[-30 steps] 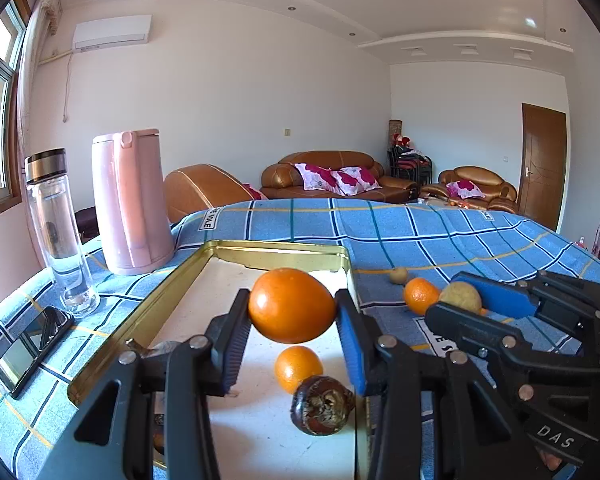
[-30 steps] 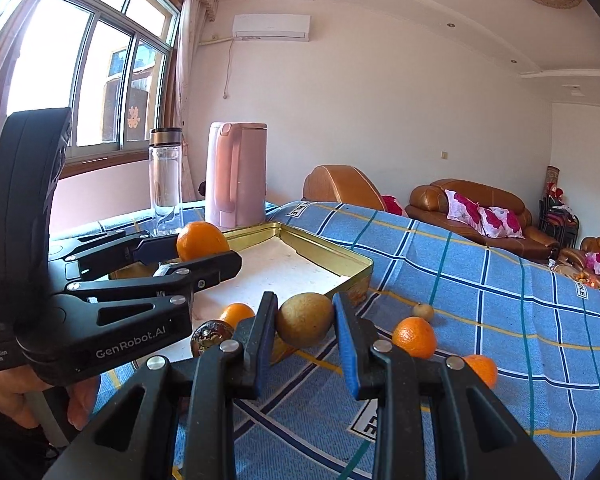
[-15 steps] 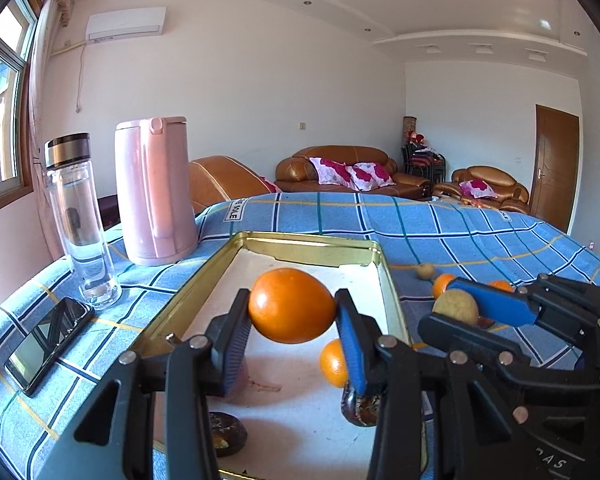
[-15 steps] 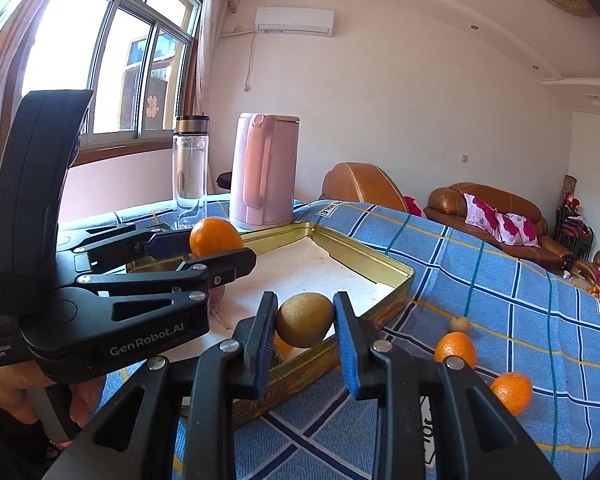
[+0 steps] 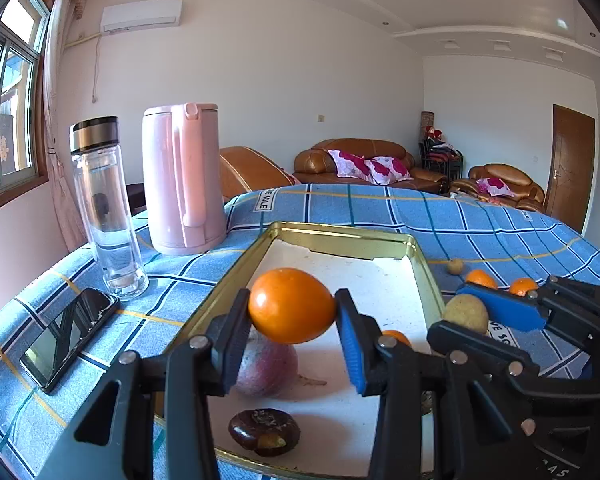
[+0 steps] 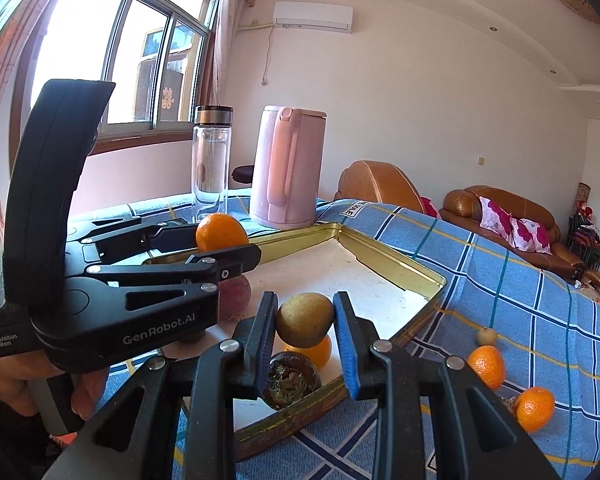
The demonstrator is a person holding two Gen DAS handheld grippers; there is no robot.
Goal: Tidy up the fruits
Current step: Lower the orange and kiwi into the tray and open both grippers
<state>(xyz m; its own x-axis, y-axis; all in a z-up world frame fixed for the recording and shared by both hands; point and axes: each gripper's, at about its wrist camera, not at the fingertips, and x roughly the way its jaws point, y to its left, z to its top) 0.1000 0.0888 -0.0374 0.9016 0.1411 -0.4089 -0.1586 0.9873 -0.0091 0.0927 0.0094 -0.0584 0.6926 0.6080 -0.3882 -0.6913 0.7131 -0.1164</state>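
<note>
My left gripper is shut on an orange and holds it above the gold tray. In the right wrist view the left gripper and its orange show at the left. My right gripper is shut on a tan pear-like fruit above the tray's near right rim; it also shows in the left wrist view. In the tray lie a purple-red fruit, a dark passion fruit, another dark passion fruit and a small orange.
On the blue checked cloth right of the tray lie two oranges and a small tan fruit. A pink kettle, a glass bottle and a phone stand left of the tray.
Both grippers have moved left over the tray with their fruits held. The purple-red fruit has come into view under the left gripper.
</note>
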